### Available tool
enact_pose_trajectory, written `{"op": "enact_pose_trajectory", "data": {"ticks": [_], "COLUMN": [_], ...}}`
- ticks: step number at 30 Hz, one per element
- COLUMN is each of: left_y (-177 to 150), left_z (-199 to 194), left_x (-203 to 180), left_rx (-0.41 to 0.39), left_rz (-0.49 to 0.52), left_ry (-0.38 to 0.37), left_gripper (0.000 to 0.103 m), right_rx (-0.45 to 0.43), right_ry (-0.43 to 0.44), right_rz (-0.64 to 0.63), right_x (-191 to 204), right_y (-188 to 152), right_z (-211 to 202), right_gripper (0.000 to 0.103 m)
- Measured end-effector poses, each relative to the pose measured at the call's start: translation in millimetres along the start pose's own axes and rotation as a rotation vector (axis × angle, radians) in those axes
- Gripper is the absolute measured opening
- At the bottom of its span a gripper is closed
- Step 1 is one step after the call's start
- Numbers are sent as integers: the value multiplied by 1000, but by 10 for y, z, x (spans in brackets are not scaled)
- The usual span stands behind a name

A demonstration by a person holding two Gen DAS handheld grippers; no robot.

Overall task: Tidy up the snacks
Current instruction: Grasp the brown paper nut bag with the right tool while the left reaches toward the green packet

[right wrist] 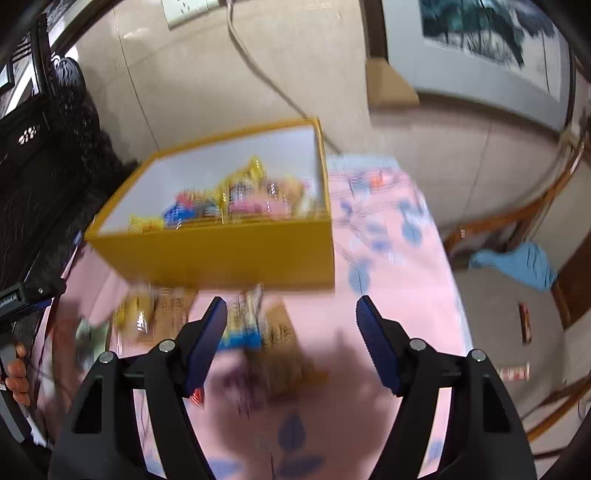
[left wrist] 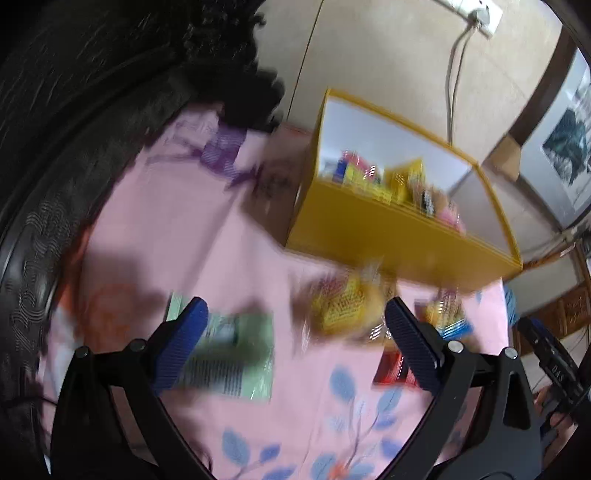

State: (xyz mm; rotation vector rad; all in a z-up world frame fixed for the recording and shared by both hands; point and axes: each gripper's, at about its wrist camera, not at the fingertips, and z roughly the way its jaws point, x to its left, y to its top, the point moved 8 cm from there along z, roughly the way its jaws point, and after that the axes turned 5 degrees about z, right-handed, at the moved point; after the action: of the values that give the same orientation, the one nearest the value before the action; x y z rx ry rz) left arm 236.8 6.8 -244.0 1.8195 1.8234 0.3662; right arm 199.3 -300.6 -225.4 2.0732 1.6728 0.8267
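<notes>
A lived-in home room: table under a pink floral cloth (right wrist: 391, 266), beige wall with a socket and trailing cord (left wrist: 456, 70), framed ink picture (right wrist: 476, 33), carved dark wooden furniture (right wrist: 55, 155), blue cloth (right wrist: 517, 264) draped nearby.

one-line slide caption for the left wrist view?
Left gripper, fingers open and empty, above a pink floral cloth with loose snack packets; yellow box behind already holds snacks.

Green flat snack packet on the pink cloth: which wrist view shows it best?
The left wrist view: the green flat snack packet lies large, though blurred, just beyond the open left gripper. The right wrist view shows only a blurred green scrap at its left edge.
</notes>
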Motion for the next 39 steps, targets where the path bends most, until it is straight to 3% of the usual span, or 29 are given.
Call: {"op": "enact_pose_trajectory", "data": {"ticks": [6, 12, 22, 26, 30, 35, 39], "left_y": [-440, -543, -567, -577, -569, -525, -492], "left_z": [-131, -246, -292, -265, -164, 97, 341], "left_x": [-52, -143, 169, 234, 312, 412, 577], "left_rx": [59, 65, 78, 83, 91, 124, 168], "left_rz": [29, 57, -13, 1, 5, 10, 0], "left_ry": [-18, -36, 13, 36, 64, 102, 193], "left_gripper": [98, 98, 98, 98, 98, 98, 98], "right_rx": [78, 104, 233, 248, 245, 254, 252], "right_ry": [22, 25, 71, 88, 63, 47, 49], "right_rz": [-79, -330, -502, -433, -370, -289, -225], "right_x": [63, 282, 369, 334, 297, 250, 252], "right_y": [-448, -369, -342, -344, -372, -650, -948], "right_z": [148, 593, 1151, 1198, 1114, 892, 678], "right_gripper": [73, 73, 73, 71, 40, 39, 39]}}
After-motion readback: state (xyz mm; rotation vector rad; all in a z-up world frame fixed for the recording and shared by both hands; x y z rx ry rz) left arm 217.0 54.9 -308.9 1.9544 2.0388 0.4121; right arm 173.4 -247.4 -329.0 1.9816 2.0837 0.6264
